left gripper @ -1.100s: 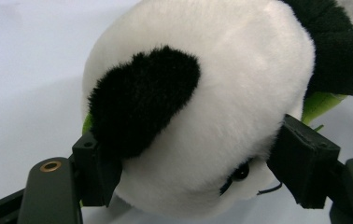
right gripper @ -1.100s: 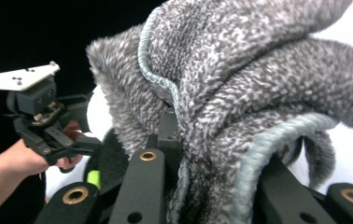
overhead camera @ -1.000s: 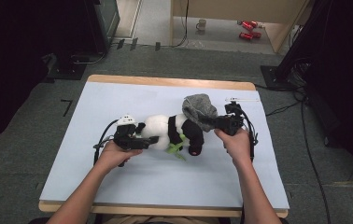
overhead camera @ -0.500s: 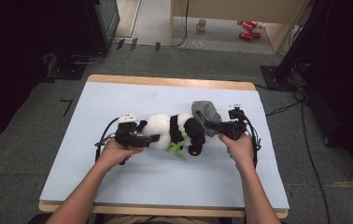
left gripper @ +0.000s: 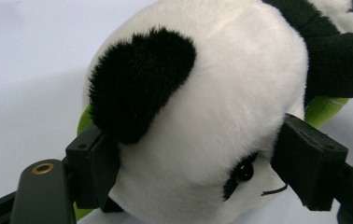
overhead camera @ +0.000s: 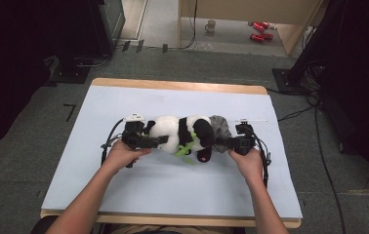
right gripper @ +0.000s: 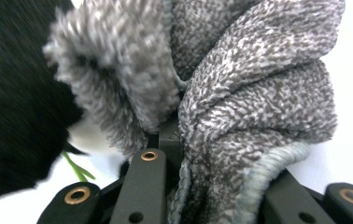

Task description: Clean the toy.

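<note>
Care matters now: my left gripper (overhead camera: pixel 159 141) clamps the black-and-white plush panda's head (left gripper: pixel 198 112), my right gripper (overhead camera: pixel 224 144) pinches the grey knitted hat (right gripper: pixel 240 93) beside the panda's feet, so I'd pull gently without tearing it.

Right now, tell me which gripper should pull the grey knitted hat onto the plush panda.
Right. The right gripper is shut on the grey knitted hat, which sits beside the black-and-white plush panda at its right end. The left gripper clamps the panda's head, so it probably serves best to steady the toy.
</note>
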Motion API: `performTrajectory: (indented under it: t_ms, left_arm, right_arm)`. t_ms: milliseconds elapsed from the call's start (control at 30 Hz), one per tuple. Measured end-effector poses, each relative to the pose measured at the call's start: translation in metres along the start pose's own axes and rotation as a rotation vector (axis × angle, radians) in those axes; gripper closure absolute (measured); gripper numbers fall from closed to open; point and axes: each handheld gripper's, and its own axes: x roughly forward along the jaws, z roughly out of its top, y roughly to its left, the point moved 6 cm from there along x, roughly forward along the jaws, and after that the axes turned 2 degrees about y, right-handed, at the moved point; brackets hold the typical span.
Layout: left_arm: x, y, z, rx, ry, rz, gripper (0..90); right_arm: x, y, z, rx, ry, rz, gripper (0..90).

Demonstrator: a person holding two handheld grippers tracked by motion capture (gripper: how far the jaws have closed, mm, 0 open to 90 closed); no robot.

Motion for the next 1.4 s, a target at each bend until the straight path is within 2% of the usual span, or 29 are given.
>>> performTrajectory:
  t_ms: [200, 400, 467, 533, 667, 700, 733, 833, 1000, 1100, 1167, 1267, 1367, 1400]
  left_arm:
    - [0.002, 0.002, 0.005, -0.016, -0.001, 0.001, 21.4]
    - [0.005, 0.006, 0.009, -0.052, -0.009, 0.0, 21.1]
    - [0.006, 0.007, 0.01, -0.083, -0.022, 0.001, 21.1]
    - [0.007, 0.008, 0.011, -0.096, -0.03, 0.001, 21.0]
    - [0.008, 0.008, 0.012, -0.096, -0.037, -0.002, 20.9]
    - [0.008, 0.009, 0.012, -0.096, -0.039, -0.002, 20.8]
    - [0.008, 0.009, 0.012, -0.091, -0.041, -0.002, 20.8]
    - [0.008, 0.008, 0.011, -0.07, -0.041, 0.001, 20.5]
    - [0.007, 0.006, 0.01, -0.039, -0.045, 0.003, 20.3]
    - [0.006, 0.005, 0.009, -0.021, -0.048, 0.006, 20.1]
    - [0.005, 0.004, 0.008, -0.011, -0.051, 0.011, 20.0]
    - [0.004, 0.003, 0.007, 0.003, -0.064, 0.016, 19.7]
    - [0.003, 0.003, 0.006, 0.044, -0.066, 0.025, 19.3]
    - [0.003, 0.003, 0.006, 0.044, -0.066, 0.025, 19.3]
  right_arm:
    - [0.006, -0.002, -0.009, -0.002, 0.063, -0.021, 78.1]
    - [-0.005, -0.001, -0.007, 0.011, 0.045, -0.012, 77.8]
    - [-0.017, 0.0, -0.002, 0.033, -0.005, 0.015, 77.8]
    - [-0.028, 0.001, 0.004, 0.046, -0.061, 0.035, 77.8]
    - [-0.057, 0.009, 0.017, 0.039, -0.202, 0.078, 77.8]
    - [-0.057, 0.009, 0.017, 0.039, -0.202, 0.078, 77.8]
    - [-0.069, 0.019, 0.022, 0.023, -0.248, 0.114, 77.8]
    - [-0.077, 0.035, 0.027, -0.013, -0.28, 0.15, 77.6]
    - [-0.071, 0.067, 0.031, -0.106, -0.271, 0.178, 77.4]
    - [-0.056, 0.074, 0.028, -0.16, -0.225, 0.143, 77.1]
    - [-0.046, 0.074, 0.026, -0.188, -0.199, 0.115, 77.1]
    - [-0.039, 0.068, 0.024, -0.21, -0.194, 0.084, 77.2]
    - [-0.039, 0.064, 0.025, -0.205, -0.191, 0.082, 77.2]
    - [-0.039, 0.063, 0.025, -0.205, -0.191, 0.08, 77.2]
